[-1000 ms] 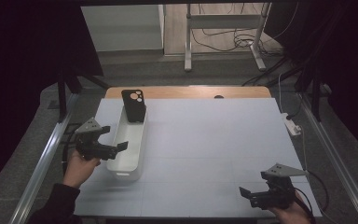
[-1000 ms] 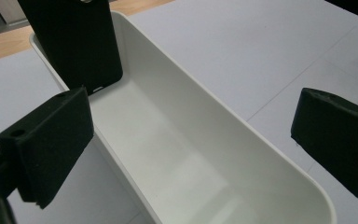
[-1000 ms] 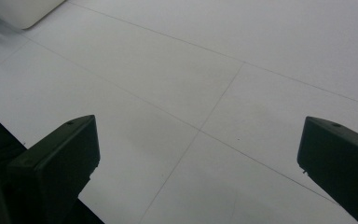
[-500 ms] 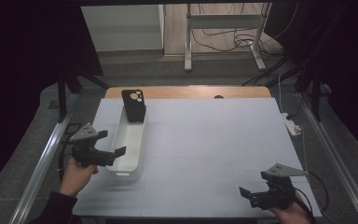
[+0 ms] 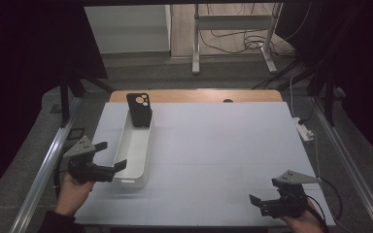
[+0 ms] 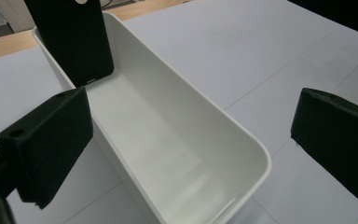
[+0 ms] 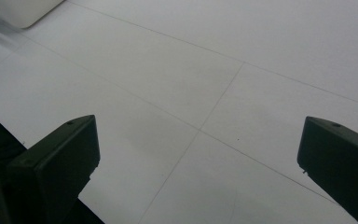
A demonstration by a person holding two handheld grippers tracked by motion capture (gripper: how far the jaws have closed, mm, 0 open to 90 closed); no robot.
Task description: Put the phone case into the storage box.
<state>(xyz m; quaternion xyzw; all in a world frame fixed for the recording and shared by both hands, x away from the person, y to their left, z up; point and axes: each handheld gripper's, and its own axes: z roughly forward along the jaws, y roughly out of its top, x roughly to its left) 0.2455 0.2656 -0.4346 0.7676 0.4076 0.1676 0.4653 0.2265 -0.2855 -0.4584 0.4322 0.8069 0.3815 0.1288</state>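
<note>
A long white bin point(image 5: 135, 145) lies on the left part of the white table point(image 5: 213, 145). A black phone point(image 5: 140, 109) stands upright, leaning at the bin's far end; the left gripper view shows the phone point(image 6: 74, 37) against the far wall of the bin point(image 6: 177, 140). My left gripper point(image 5: 110, 157) is open, held at the bin's near left corner, jaws straddling the near end. My right gripper point(image 5: 254, 199) is open near the table's front right edge, over bare table point(image 7: 205, 93), holding nothing.
A wooden strip point(image 5: 199, 95) runs along the table's far edge. A white power strip point(image 5: 304, 130) lies off the right side. Metal rails point(image 5: 53, 160) flank the table. A corner of the bin point(image 7: 23, 11) appears at the upper left of the right gripper view.
My left gripper has drawn back toward the near end of the bin and slightly lower in the view. The right gripper has stayed put.
</note>
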